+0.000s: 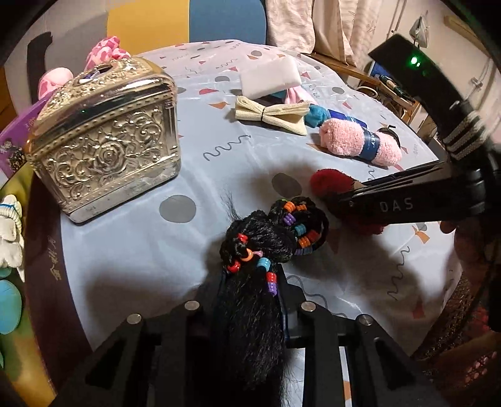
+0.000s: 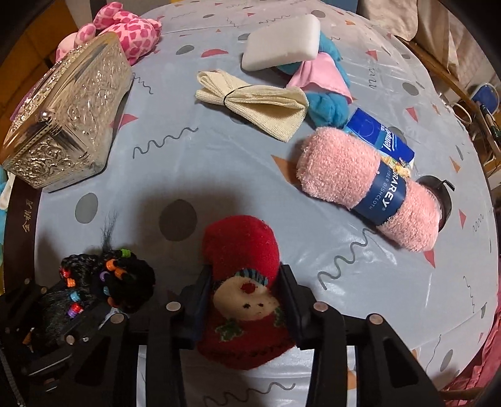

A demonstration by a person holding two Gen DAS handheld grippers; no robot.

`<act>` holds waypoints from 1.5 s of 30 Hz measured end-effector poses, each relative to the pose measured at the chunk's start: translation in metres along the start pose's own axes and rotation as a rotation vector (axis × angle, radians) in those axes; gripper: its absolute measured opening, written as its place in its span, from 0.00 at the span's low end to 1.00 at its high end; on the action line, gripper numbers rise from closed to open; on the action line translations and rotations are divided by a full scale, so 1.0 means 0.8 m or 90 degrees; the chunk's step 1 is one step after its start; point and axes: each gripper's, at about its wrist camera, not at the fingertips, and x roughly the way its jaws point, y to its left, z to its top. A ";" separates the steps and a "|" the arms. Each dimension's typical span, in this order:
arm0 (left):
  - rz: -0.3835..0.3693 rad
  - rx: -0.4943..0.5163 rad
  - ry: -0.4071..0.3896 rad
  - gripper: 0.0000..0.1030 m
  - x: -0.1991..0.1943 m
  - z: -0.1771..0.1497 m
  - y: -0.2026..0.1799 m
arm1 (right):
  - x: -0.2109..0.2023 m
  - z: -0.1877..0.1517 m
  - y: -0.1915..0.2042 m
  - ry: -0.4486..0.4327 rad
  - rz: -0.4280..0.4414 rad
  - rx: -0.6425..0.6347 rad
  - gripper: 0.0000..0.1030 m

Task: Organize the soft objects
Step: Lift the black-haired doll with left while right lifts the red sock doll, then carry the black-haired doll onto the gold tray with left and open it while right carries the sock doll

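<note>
1. The left gripper [image 1: 250, 300] has its jaws closed tight on a black hairpiece [image 1: 253, 250] strung with coloured beads. The tail runs back between the jaws while the braided, beaded end lies forward on the tabletop [image 1: 131, 250]. Gripping the tail looks sensible: it is the narrow part, so the bulky knot hangs free.

2. The right gripper [image 2: 242, 300] has its jaws partly open, one on each side of a red sock [image 2: 241, 281] with a snowman face. The pads sit against the sock's sides, so it looks pinched at its middle, toe pointing away. Whether it is lifted or lies on the tabletop I cannot tell.

3. Both items sit close together at the near edge, probably so each hand can take one soft thing at a time.

4. The rest wait further back, grouped: a pink towel roll [image 2: 366, 188] with a blue band, a cream cloth [image 2: 256, 103] tied at the middle, a white sponge [image 2: 281, 40] on blue and pink cloths.

5. A silver box [image 1: 103, 141] stands at the left, lid shut; a likely destination, though that is a guess. A pink plush [image 2: 125, 28] lies behind it.
</note>
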 end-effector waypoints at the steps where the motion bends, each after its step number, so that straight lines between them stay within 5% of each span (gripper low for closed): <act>1: 0.000 -0.003 -0.001 0.26 -0.002 -0.001 0.001 | 0.001 -0.001 0.001 0.001 -0.001 -0.001 0.40; 12: 0.002 0.002 -0.082 0.26 -0.080 0.002 0.007 | 0.003 0.013 -0.011 -0.007 0.010 0.010 0.41; 22: 0.064 -0.065 -0.170 0.26 -0.149 0.002 0.063 | -0.002 0.004 0.000 -0.015 0.002 0.003 0.41; 33: 0.101 -0.155 -0.173 0.26 -0.161 -0.015 0.131 | -0.007 -0.011 0.035 -0.064 -0.061 -0.090 0.40; 45: 0.050 -0.339 -0.157 0.26 -0.168 -0.044 0.243 | -0.010 -0.019 0.043 -0.072 -0.076 -0.107 0.39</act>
